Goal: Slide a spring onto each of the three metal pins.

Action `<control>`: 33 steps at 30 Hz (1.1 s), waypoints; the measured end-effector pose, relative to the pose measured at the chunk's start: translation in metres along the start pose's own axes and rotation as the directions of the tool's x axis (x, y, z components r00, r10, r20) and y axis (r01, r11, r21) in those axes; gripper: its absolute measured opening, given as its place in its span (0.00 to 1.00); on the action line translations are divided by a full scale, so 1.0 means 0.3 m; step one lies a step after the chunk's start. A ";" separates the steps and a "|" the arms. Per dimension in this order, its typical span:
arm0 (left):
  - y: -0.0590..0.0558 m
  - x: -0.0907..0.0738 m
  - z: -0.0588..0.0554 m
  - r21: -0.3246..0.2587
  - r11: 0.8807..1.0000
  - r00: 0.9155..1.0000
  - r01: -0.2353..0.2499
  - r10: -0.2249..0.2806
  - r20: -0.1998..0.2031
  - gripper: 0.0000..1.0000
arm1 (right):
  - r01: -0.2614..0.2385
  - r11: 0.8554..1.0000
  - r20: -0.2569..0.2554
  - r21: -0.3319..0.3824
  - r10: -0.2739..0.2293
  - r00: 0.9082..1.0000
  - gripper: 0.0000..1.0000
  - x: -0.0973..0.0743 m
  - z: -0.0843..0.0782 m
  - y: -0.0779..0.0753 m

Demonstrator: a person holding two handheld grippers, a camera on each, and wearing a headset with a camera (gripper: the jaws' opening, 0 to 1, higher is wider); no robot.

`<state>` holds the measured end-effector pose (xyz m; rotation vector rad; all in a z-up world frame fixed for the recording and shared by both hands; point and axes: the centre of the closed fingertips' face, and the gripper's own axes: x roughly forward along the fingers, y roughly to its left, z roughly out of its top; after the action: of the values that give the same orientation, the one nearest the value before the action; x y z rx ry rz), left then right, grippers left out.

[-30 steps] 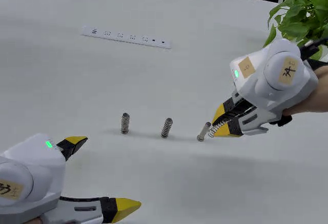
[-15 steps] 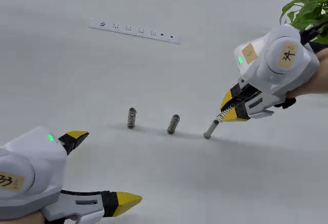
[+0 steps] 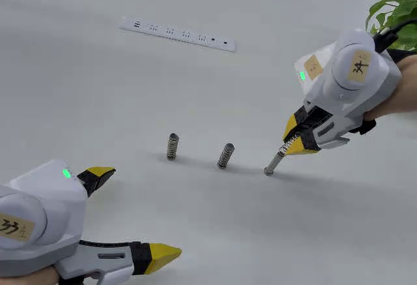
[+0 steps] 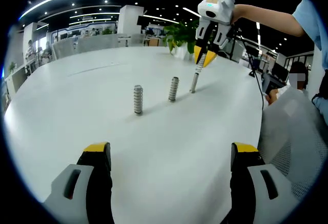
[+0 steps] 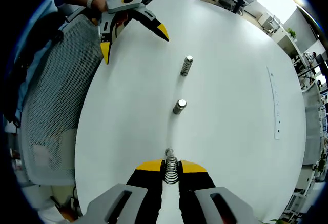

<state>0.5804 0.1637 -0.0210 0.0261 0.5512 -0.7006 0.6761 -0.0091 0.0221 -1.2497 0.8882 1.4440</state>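
Note:
Three metal pins stand in a row on the white table. The left pin and the middle pin each carry a spring. The right pin is bare and leans to the right. My right gripper is shut on a spring whose lower end sits at that pin's top. The right gripper view looks down along the spring onto the pin's tip. My left gripper is open and holds nothing, low at the near left, well short of the pins.
A white power strip lies far back on the table. A green plant stands at the right edge behind my right gripper. A mesh chair stands beside the table near the person.
My right gripper has swung more upright with the spring, moving it from beside the bare pin's top to in line with it. The left gripper has stayed put.

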 end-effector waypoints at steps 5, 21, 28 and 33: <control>0.000 0.000 -0.002 -0.006 1.000 1.000 -0.001 0.001 0.000 0.96 | -0.005 1.000 -0.007 -0.001 0.005 1.000 0.08 0.010 -0.010 -0.005; 0.001 0.007 -0.015 -0.020 1.000 1.000 0.002 -0.003 -0.014 0.93 | -0.012 1.000 -0.015 -0.006 0.012 1.000 0.08 0.028 -0.020 -0.008; 0.004 0.008 -0.020 -0.025 1.000 1.000 0.002 -0.002 -0.019 0.92 | -0.021 1.000 -0.026 -0.013 0.021 0.999 0.08 0.044 -0.028 -0.017; 0.006 0.007 -0.024 -0.028 1.000 1.000 0.001 -0.001 -0.021 0.92 | -0.032 0.999 -0.042 -0.020 0.031 0.999 0.08 0.067 -0.030 -0.024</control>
<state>0.5794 0.1653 -0.0286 0.0068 0.5811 -0.6940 0.6857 -0.0117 0.0011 -1.2905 0.9261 1.4603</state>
